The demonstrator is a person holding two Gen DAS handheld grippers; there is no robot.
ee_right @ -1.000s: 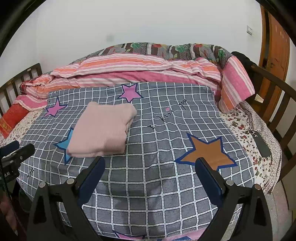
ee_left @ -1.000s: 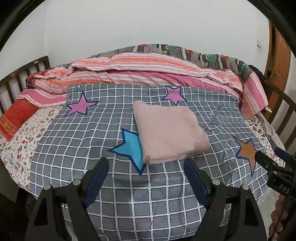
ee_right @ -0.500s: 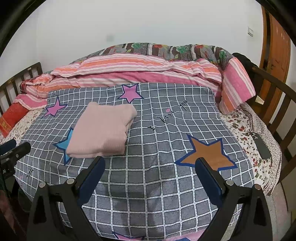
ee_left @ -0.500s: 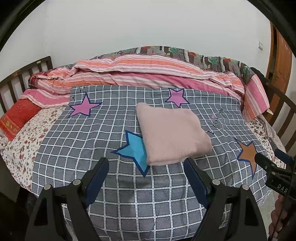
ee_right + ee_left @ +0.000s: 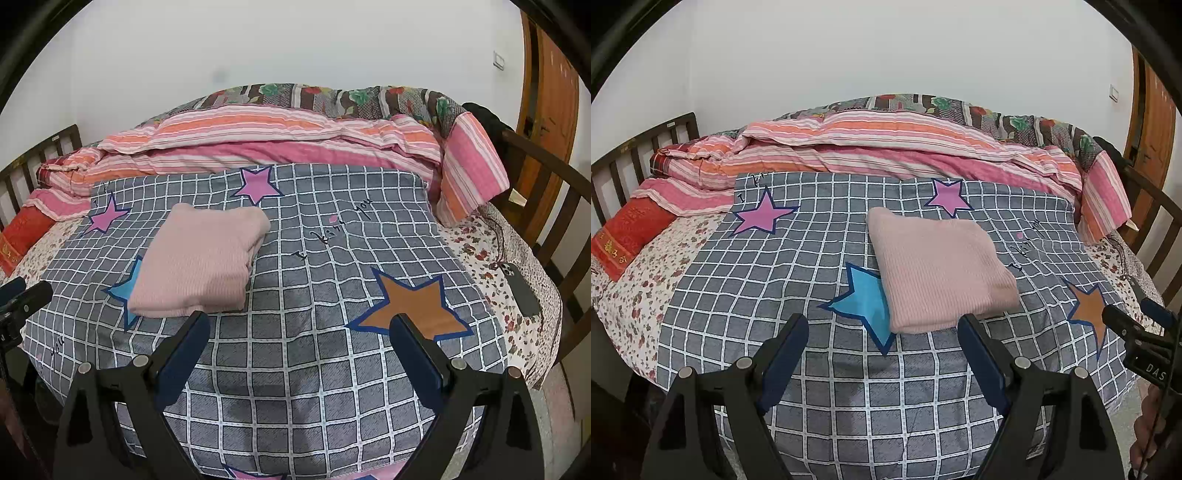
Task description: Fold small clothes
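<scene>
Pink garment (image 5: 938, 269) lay folded into a neat rectangle on the grey checked sheet (image 5: 775, 280), its near-left edge covering part of the blue star (image 5: 864, 302). Left gripper (image 5: 882, 325) hovered short of it, jaws wide apart and empty, garment at 12 o'clock. Right gripper (image 5: 299, 325) was likewise wide and empty, garment at 10 o'clock, orange star (image 5: 410, 306) at 2 o'clock. Dark flat item at 3 o'clock, possibly a phone (image 5: 522, 291)
</scene>
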